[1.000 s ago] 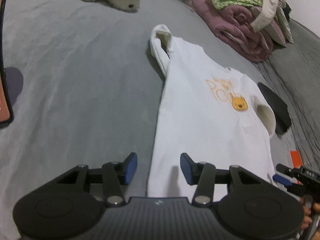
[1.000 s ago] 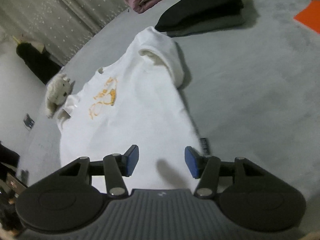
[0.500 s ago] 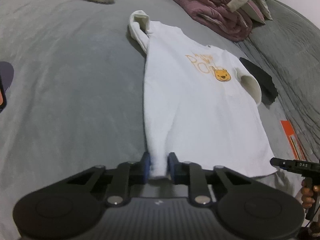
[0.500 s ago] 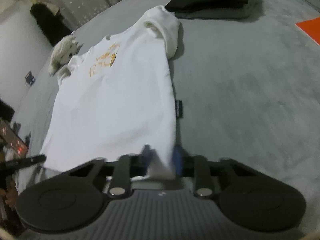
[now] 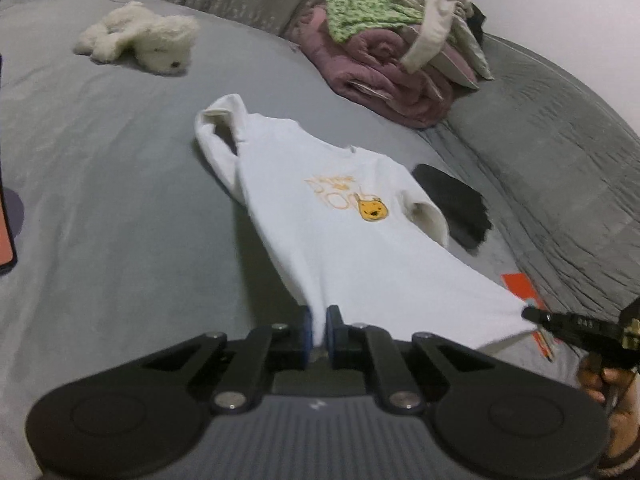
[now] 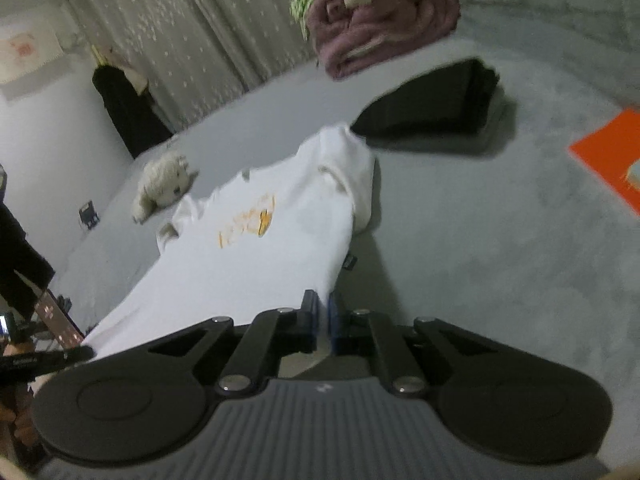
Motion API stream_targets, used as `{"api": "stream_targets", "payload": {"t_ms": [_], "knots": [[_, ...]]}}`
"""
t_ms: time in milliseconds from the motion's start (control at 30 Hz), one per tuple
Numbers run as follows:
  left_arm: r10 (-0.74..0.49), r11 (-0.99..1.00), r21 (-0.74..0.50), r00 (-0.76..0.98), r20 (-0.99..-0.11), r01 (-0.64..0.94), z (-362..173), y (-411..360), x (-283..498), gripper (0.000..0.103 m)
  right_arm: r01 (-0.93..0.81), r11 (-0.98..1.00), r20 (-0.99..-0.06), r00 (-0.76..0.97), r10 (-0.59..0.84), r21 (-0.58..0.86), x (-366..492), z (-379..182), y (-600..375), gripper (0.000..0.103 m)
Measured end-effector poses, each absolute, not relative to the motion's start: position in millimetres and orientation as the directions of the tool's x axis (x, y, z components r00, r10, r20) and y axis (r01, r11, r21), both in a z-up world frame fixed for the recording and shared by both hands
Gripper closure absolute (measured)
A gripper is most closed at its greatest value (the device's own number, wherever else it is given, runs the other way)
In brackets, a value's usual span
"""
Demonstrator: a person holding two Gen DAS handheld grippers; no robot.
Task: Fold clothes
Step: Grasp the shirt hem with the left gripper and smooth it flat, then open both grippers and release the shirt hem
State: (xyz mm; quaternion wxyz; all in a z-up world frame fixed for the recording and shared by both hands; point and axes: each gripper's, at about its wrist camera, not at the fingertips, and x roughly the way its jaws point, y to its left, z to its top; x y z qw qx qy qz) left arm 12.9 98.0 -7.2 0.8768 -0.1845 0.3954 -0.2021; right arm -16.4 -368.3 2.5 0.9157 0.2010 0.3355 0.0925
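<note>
White T-shirt point(image 5: 340, 240) hem corners are pinched by both grippers. Left gripper point(image 5: 319, 330) jaws are closing, with the hem's left corner between the blue pads point(image 5: 306, 330). Right gripper point(image 6: 323, 316) is clamped on the opposite corner. The shirt's near end is raised off the grey bed point(image 5: 100, 200); its sleeves rest on the bed. Beyond the shirt lie a plush toy point(image 5: 140, 42), a folded black garment point(image 5: 452, 204) and a clothes pile point(image 5: 392, 60).
</note>
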Motion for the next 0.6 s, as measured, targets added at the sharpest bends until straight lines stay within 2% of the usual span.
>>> {"api": "stream_targets", "payload": {"t_ms": [200,433,600], "knots": [[-0.534,0.842,-0.479,0.503,-0.679,0.246,-23.6,87.0,6.1,0.096,0.003,0.914,-0.606,0.75,0.267,0.406,-17.8,-1.2,-384.3,0.096],[-0.494,0.869,-0.425,0.393,-0.776,0.252,-60.1,74.5,12.4,0.096,0.032,0.944,-0.728,0.646,0.232,0.329,-3.6,-37.7,-382.3,0.096],[-0.474,0.879,-0.41,0.364,-0.802,0.242,-69.0,73.8,16.9,0.096,0.031,0.969,-0.794,0.58,0.181,0.244,7.8,-59.9,-370.9,0.095]]}}
